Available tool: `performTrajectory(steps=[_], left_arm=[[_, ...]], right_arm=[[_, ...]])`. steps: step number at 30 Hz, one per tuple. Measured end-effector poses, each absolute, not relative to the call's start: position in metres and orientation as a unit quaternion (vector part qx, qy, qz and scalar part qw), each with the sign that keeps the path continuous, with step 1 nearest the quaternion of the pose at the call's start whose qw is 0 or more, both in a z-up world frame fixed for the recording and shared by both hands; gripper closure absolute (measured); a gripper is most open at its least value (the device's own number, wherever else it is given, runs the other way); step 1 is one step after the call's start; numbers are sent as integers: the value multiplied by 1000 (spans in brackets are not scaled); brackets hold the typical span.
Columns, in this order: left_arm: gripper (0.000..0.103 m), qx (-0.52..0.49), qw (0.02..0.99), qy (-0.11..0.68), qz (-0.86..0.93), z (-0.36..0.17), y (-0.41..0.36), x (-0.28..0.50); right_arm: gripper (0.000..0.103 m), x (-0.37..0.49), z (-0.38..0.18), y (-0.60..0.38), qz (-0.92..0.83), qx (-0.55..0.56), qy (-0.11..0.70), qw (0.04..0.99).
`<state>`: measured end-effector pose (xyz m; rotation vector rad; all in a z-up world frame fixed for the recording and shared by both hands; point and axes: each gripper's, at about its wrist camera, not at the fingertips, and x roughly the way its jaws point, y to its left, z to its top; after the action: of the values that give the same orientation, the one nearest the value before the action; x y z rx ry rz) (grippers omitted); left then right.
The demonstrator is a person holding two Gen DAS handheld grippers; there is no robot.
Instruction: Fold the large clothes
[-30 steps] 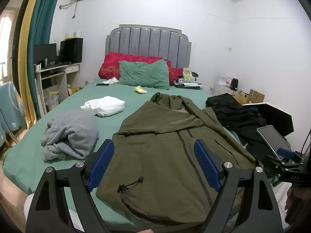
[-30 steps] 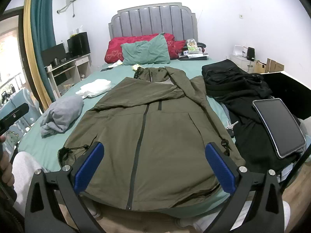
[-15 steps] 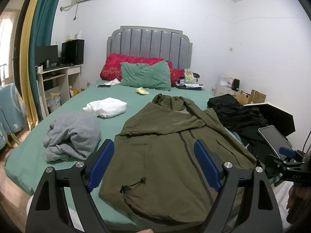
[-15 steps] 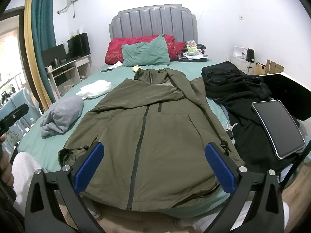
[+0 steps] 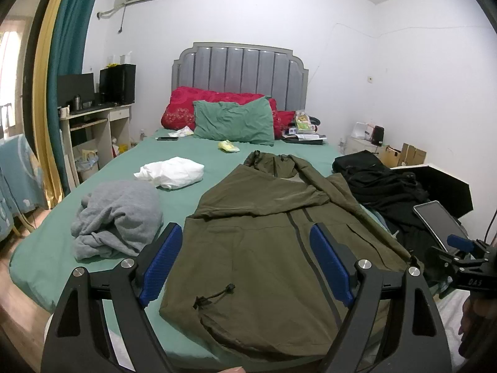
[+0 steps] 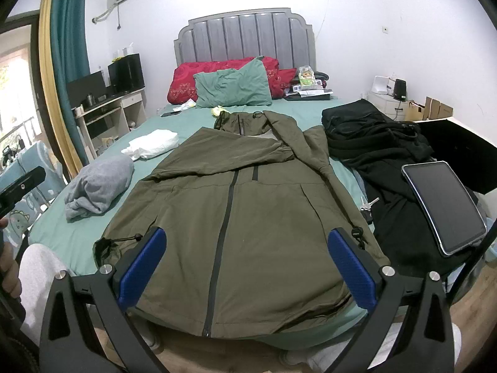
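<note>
An olive-green hooded jacket (image 5: 273, 242) (image 6: 242, 199) lies front up on the green bed sheet (image 5: 192, 155), zipped, with both sleeves folded across the chest and the hood toward the headboard. Its hem hangs near the foot edge of the bed. My left gripper (image 5: 245, 258) hovers open above the jacket's lower left part, nothing between its blue pads. My right gripper (image 6: 245, 264) is open too, held above the hem, straddling the zipper line. Neither touches the cloth.
A crumpled grey garment (image 5: 118, 217) and a white one (image 5: 170, 172) lie left of the jacket. Black clothes (image 6: 372, 133) and a tablet (image 6: 444, 205) sit on the right, keys (image 6: 368, 206) beside them. Pillows (image 5: 233, 121) rest at the headboard. A desk (image 5: 90, 130) stands left.
Both views have tilted up slightly, so the bed and jacket sit a little lower in frame. The jacket has not moved and both grippers stay open.
</note>
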<state>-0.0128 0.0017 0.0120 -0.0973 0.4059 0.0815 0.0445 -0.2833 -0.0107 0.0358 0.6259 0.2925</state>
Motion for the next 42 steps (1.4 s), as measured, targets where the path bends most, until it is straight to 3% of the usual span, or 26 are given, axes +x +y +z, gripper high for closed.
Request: performTrajectory(steps=[32,42], left_arm=[[17,-29,980,192,44,21,0,-15],[17,-55,972,229,6,4,14,19]], right_arm=[[0,48,-3,-285,141,17,300,943],[0,76,-20,-276,145,4,323,935]])
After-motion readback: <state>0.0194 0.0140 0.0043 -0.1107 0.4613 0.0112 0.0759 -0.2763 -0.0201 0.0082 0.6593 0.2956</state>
